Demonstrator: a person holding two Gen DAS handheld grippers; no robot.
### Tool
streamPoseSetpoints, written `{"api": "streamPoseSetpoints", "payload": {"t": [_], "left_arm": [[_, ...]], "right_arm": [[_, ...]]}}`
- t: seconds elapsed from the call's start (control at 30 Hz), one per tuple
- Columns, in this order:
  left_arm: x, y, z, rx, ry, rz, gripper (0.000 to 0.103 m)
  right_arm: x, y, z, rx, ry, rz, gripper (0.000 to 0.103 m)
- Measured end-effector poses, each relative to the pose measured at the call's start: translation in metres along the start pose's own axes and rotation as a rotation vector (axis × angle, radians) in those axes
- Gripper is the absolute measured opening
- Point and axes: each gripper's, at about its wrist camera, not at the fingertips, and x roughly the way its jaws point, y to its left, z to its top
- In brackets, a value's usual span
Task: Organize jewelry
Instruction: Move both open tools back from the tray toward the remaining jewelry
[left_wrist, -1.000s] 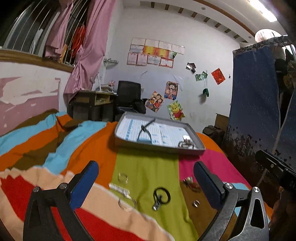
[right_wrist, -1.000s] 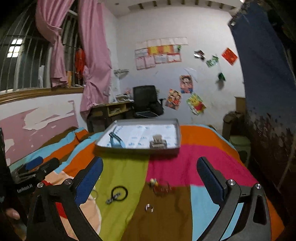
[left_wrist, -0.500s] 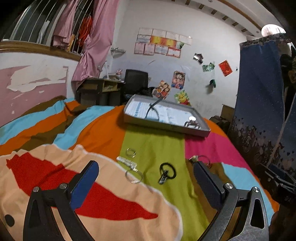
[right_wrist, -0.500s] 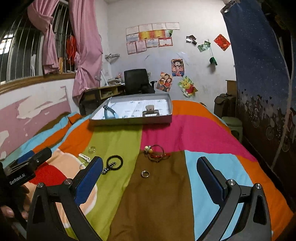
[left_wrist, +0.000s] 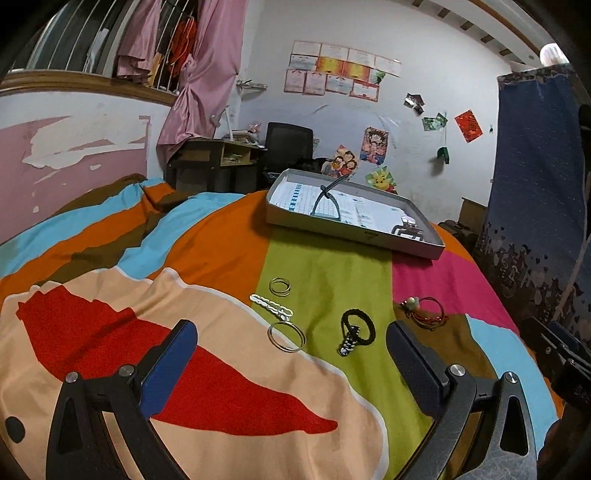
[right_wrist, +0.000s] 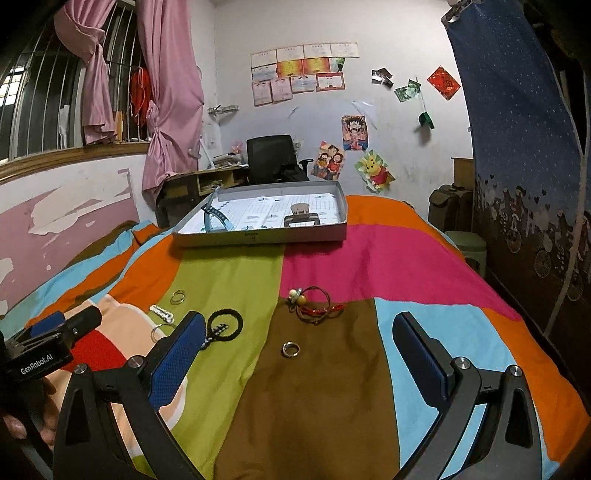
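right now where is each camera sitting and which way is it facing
Left wrist: rides the open left gripper above the striped multicolour bedspread, facing the far postered wall; its own two blue-padded fingers show, with the right gripper's dark body at the right edge.
Right wrist: rides the open right gripper further right over the bed, facing the same wall; its fingers show, with the left gripper and a hand at left.
Shared: the shallow grey cardboard tray, black elastic loop, red cord bracelet.
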Motion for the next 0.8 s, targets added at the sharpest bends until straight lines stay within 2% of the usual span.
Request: {"api": "streamPoseSetpoints", "payload": {"t": [0.33,0.47,0.57,0.8], "left_arm": [[0.024,-0.001,0.018,-0.002,-0.044,0.017,0.103],[0.040,0.003,0.025,-0.003,-0.036,0.027,0.103],[0.057,0.008,0.027,-0.003,-0.005,0.035,0.103],[0.104,0.026,0.018,-0.015,0.146,0.011,0.103]], "right_arm": [[0.021,0.004,0.023,-0.009,-0.046,0.009,0.100],[0.042,0.008,0.029,-0.013,-0.047,0.014,0.100],[0.059,0.009,0.030,-0.015,-0.033,0.022,0.100],[0.108,0.009,0.022,-0.020,0.066,0.049,0.100]]}}
